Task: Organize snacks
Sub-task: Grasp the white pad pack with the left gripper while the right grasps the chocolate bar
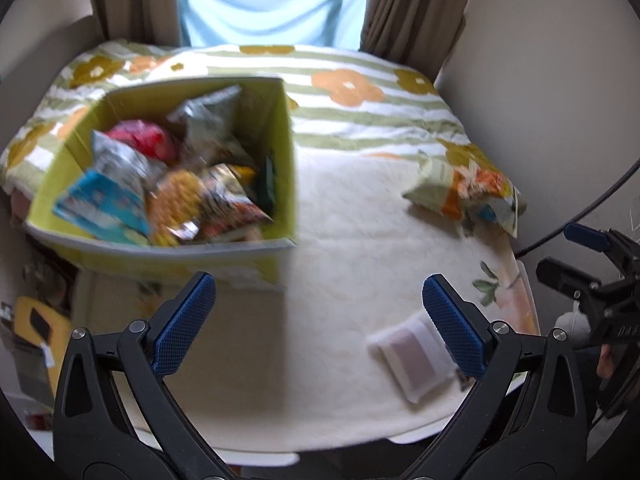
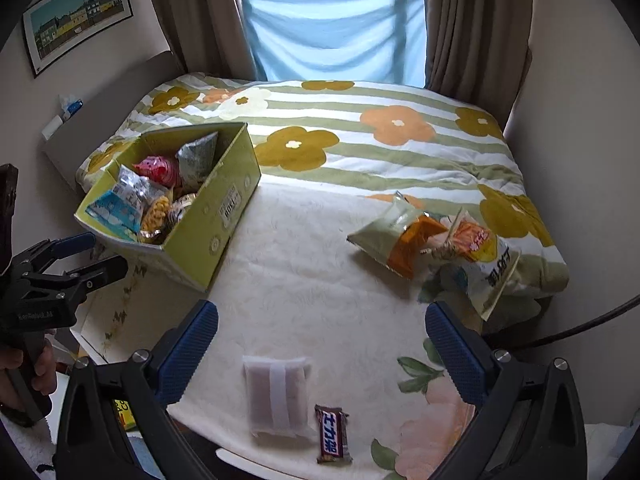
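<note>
A yellow-green cardboard box (image 1: 286, 152) (image 2: 224, 216) holding several snack packets stands on the left of the cream blanket. Two snack bags (image 2: 432, 244) (image 1: 464, 192) lie at the right. A pale translucent packet (image 2: 278, 396) (image 1: 412, 356) lies near the front edge, with a brown chocolate bar (image 2: 332, 434) beside it. My left gripper (image 1: 320, 324) is open and empty, above the blanket just in front of the box. My right gripper (image 2: 322, 344) is open and empty, above the pale packet. Each gripper also shows in the other's view, the left one (image 2: 86, 254) and the right one (image 1: 576, 252).
A flowered green-striped quilt (image 2: 360, 140) covers the far part of the surface. Brown curtains (image 2: 472, 40) and a blue cloth over the window (image 2: 336, 40) stand behind. A framed picture (image 2: 76, 16) hangs on the left wall. A black cable (image 2: 580, 328) runs at the right.
</note>
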